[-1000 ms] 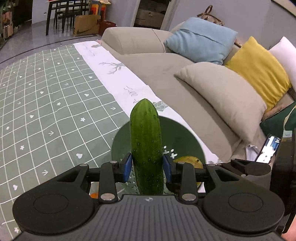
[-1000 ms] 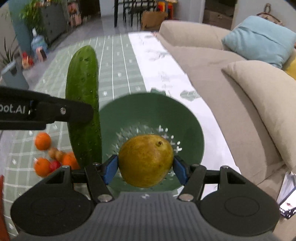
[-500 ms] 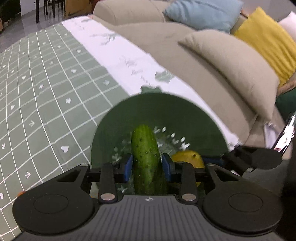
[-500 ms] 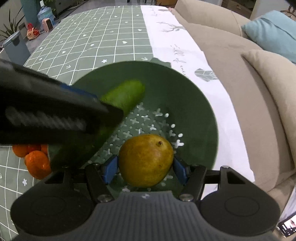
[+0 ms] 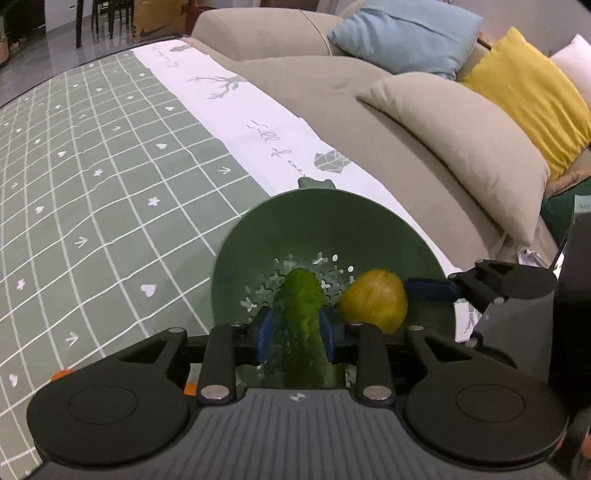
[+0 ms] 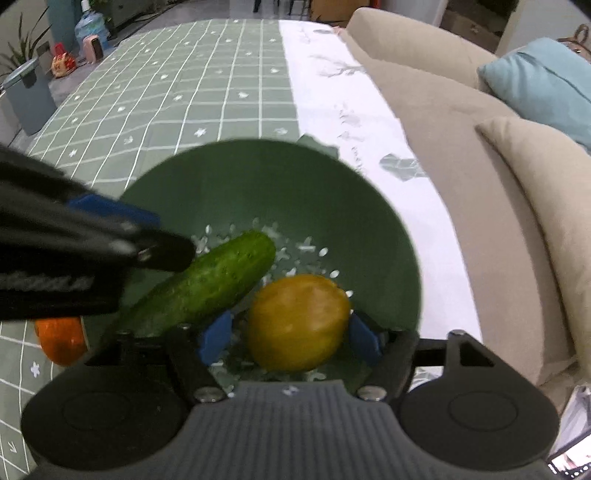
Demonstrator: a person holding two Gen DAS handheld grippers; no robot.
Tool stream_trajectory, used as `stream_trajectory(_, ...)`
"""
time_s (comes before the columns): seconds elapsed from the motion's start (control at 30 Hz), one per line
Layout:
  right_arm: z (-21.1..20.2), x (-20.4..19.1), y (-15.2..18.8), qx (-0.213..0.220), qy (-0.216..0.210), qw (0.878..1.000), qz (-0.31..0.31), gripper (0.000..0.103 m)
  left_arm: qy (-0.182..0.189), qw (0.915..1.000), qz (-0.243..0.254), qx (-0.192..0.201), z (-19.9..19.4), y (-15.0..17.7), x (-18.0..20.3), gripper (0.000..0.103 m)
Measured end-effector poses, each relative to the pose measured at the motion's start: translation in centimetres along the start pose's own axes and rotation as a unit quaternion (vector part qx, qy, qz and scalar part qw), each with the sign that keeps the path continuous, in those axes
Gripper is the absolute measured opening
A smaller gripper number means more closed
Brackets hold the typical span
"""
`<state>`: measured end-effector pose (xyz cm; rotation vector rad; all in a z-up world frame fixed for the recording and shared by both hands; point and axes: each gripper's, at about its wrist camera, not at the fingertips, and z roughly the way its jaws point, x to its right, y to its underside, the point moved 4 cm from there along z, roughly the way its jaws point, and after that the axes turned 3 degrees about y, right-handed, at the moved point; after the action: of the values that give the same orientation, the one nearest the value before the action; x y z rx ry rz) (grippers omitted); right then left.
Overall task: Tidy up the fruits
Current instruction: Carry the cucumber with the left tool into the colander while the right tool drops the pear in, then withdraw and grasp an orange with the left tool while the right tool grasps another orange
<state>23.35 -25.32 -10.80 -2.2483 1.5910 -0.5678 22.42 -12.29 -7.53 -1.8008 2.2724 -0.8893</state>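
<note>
Surface: table under a green grid-patterned cloth (image 5: 110, 192) with a white printed runner (image 6: 332, 92) along the edge nearest a beige sofa (image 5: 332, 92); cushions on it in beige (image 5: 472, 147), blue (image 5: 406, 33) and yellow (image 5: 528, 96). Green perforated bowl (image 6: 295, 192) sits at the runner's edge; an orange fruit (image 6: 61, 339) lies just outside its left rim. Cucumber (image 6: 207, 288): dark green, bumpy skin, lying tilted with its tip down on the holed bowl floor. Pear (image 6: 299, 321): yellow-brown, rounded, inside the bowl just beside the cucumber. Left gripper (image 5: 295, 328): blue pads flank the cucumber closely, jaws having just been opening; contact cannot be judged through the blur. Right gripper (image 6: 291, 339): jaws have just been opening and stand apart, a gap visible on the left of the pear. Versus one second ago: the cucumber stood upright above the bowl, the pear was clamped; both now sit lower, within the bowl.
</note>
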Motion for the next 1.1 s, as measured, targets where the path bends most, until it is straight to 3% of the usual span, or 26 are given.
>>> stream_trajectory(0.27,-4.7,-0.6,-0.6,0.038,0.018,0.999,0.018,0.078,-0.007,0.9993,-0.008,0.037,-5.1,1.2,-0.1,0.041)
stream_trajectory(0.63,-10.8,-4.1,1.9,0.089,-0.025,0.989,0.119,0.088,-0.045,0.9948,0.000,0.091,-12.2,5.4,-1.0,0.050)
stream_trajectory(1.1,-12.9,-8.9,8.0,0.122,-0.059,0.975,0.177,0.091,-0.086,0.9890,-0.034,0.115,-14.4,12.3,-4.8,0.051)
